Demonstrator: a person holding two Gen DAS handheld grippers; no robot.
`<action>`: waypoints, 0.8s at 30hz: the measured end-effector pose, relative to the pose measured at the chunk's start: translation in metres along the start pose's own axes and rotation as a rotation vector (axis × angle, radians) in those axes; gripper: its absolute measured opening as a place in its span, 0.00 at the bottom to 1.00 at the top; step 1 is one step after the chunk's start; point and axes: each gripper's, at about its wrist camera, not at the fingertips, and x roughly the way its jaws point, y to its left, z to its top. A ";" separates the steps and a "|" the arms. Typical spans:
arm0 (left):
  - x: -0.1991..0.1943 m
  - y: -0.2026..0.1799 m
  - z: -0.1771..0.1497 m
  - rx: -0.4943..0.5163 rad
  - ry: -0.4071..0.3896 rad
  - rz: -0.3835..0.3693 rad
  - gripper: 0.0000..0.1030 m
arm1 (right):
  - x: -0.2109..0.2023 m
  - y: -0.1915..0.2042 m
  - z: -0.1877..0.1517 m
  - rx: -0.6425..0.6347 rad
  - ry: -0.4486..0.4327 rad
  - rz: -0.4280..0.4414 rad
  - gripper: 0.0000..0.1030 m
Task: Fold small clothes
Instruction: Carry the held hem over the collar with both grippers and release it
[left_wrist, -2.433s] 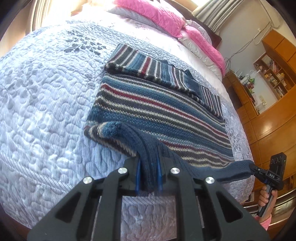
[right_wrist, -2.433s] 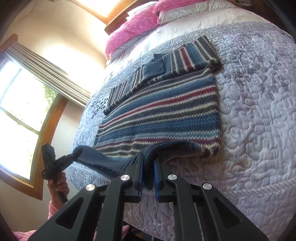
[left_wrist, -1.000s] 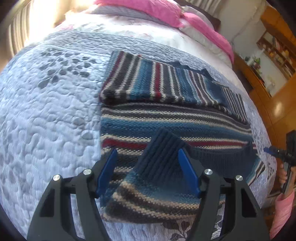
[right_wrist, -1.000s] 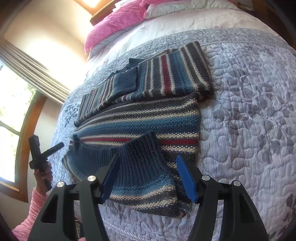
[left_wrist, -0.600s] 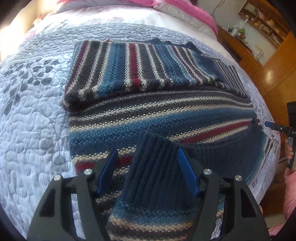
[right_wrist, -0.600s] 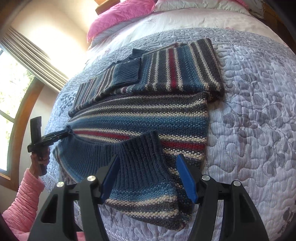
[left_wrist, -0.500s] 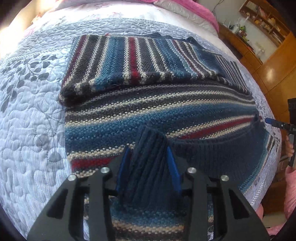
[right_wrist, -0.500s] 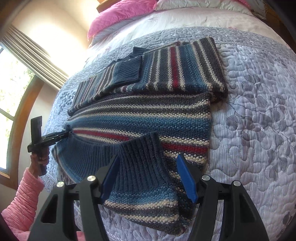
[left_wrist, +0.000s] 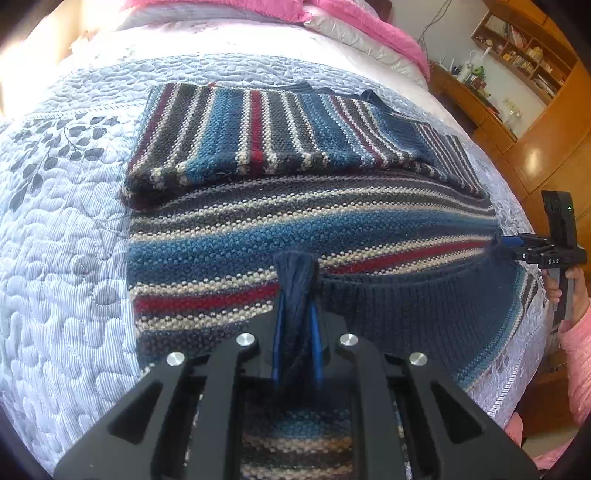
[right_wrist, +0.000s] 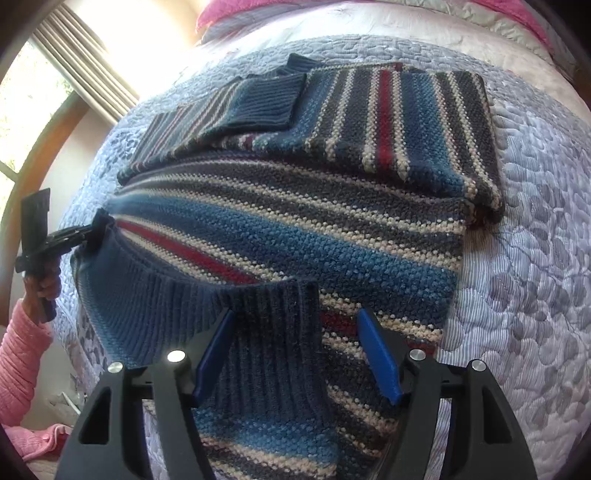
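Now the left hand-held gripper (left_wrist: 295, 328) pinches the navy ribbed hem (left_wrist: 295, 273) of the striped sweater (left_wrist: 314, 229) on the bed (left_wrist: 66, 258), while the right hand-held gripper (right_wrist: 297, 354) stands spread over it.

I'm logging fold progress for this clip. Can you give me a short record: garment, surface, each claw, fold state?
garment: striped knit sweater, lying flat
surface: quilted bedspread
fold state: far sleeve folded across the body; near sleeve being handled
left claw: shut on the dark ribbed cuff
right claw: open, fingers either side of the ribbed cuff
background: pink pillows at the head of the bed
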 end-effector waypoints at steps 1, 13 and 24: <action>0.002 0.001 0.000 -0.006 0.003 0.002 0.11 | 0.000 0.002 0.000 -0.014 -0.001 -0.009 0.54; -0.024 -0.005 -0.011 -0.015 -0.067 0.000 0.10 | -0.035 0.027 -0.011 -0.101 -0.098 0.011 0.10; -0.039 -0.011 -0.002 -0.046 -0.111 0.024 0.08 | -0.044 0.020 -0.004 -0.040 -0.111 0.040 0.09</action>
